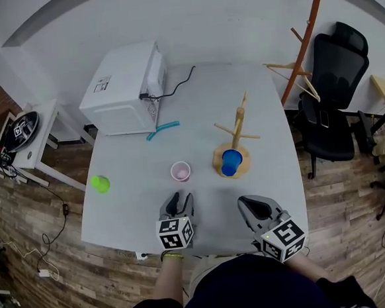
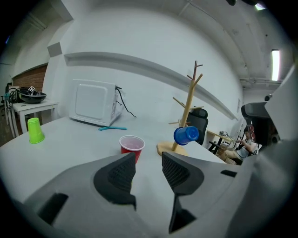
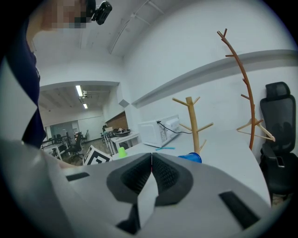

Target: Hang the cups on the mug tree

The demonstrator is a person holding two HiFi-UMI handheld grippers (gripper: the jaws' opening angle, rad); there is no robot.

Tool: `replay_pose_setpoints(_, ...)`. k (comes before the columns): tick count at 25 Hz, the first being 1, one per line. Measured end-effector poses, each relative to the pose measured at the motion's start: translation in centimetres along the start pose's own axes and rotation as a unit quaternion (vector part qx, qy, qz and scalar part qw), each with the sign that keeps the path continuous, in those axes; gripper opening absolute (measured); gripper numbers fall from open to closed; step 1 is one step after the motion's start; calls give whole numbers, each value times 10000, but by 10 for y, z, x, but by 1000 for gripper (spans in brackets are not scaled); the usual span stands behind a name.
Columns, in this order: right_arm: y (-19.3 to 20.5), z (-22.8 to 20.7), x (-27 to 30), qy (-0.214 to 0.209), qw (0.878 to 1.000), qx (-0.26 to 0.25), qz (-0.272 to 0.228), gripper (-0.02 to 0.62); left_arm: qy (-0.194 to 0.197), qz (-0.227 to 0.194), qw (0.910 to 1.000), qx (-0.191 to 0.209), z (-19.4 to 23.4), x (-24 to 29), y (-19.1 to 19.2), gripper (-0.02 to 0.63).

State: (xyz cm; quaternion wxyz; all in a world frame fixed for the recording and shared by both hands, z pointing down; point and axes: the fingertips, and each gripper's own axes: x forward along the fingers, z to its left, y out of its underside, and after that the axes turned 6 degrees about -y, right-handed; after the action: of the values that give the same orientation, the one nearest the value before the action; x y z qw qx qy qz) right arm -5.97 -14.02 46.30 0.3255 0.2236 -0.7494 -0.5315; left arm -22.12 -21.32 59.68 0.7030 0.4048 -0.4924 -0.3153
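Note:
The wooden mug tree (image 1: 240,123) stands on the white table (image 1: 130,208), right of centre, with a blue cup (image 1: 231,161) hanging on a low peg over its base. A red cup (image 1: 180,171) stands upright just left of the tree. A green cup (image 1: 100,184) sits near the table's left edge. My left gripper (image 1: 180,199) is low at the front edge, behind the red cup (image 2: 132,146), open with nothing between its pads. My right gripper (image 1: 248,205) hovers at the front right, shut and empty, its pads touching. From there, the blue cup (image 3: 192,157) shows just past the jaws.
A white microwave (image 1: 124,89) with a black cable fills the back left of the table, and a teal strip (image 1: 162,130) lies in front of it. A black office chair (image 1: 331,99) and a coat stand (image 1: 306,35) are off the right side. A small side table (image 1: 29,139) stands at the left.

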Motion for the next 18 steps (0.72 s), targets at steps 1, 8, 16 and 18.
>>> replay_pose_setpoints(1,0,0,2,23,10000,6,-2,29,3,30,10000,26,2,4,1,176)
replay_pose_setpoints(8,1,-2,10,190,9998,56,3,29,54,210,9996,157,17,26,8,224)
replay_pose_setpoints(16,-1,-5,15,342,9994,74,6,29,157,389,9986,333,26,54,13,275)
replay_pose_setpoints(18,-1,-7,15,387,9992,84,3,29,170,449,9982,349,28,61,16,281)
